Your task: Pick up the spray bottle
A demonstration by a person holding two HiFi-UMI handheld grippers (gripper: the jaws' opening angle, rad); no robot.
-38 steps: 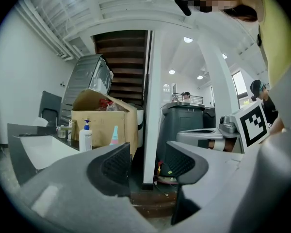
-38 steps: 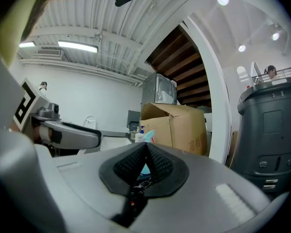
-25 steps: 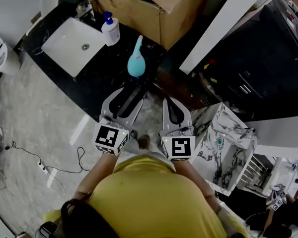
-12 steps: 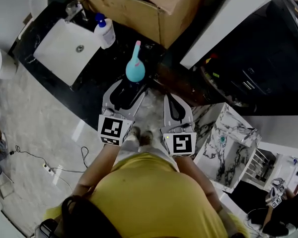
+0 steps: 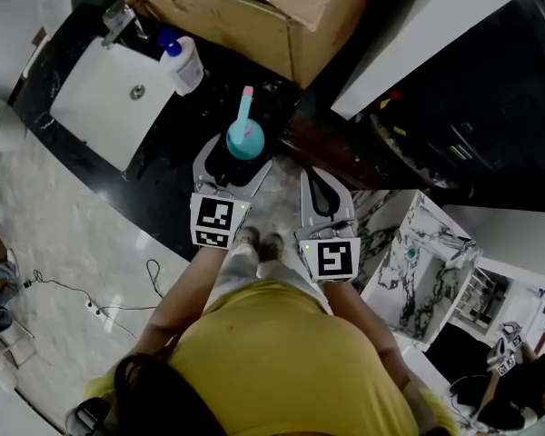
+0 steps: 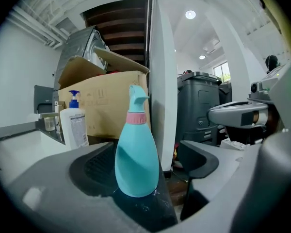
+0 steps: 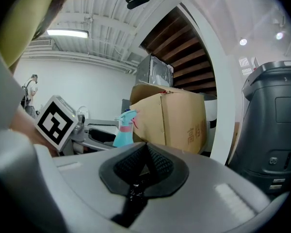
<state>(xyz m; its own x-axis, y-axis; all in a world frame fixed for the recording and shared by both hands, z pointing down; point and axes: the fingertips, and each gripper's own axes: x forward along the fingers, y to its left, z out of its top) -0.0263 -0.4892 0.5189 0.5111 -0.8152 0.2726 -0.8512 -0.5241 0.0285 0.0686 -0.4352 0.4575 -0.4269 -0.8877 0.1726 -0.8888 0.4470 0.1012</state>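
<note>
A yellow top (image 5: 282, 352); grey left tool (image 5: 239, 155) and right tool (image 5: 312, 176), black-padded; black-and-white marker cubes (image 5: 213, 222).

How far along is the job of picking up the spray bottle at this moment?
Done: the left tongs are placed around the spray bottle, which stands upright between the open jaws. In hand: the jaws have just been opening and do not press the bottle. Left: to close on it and lift it off the black counter. The right tongs are shut and empty.
</note>
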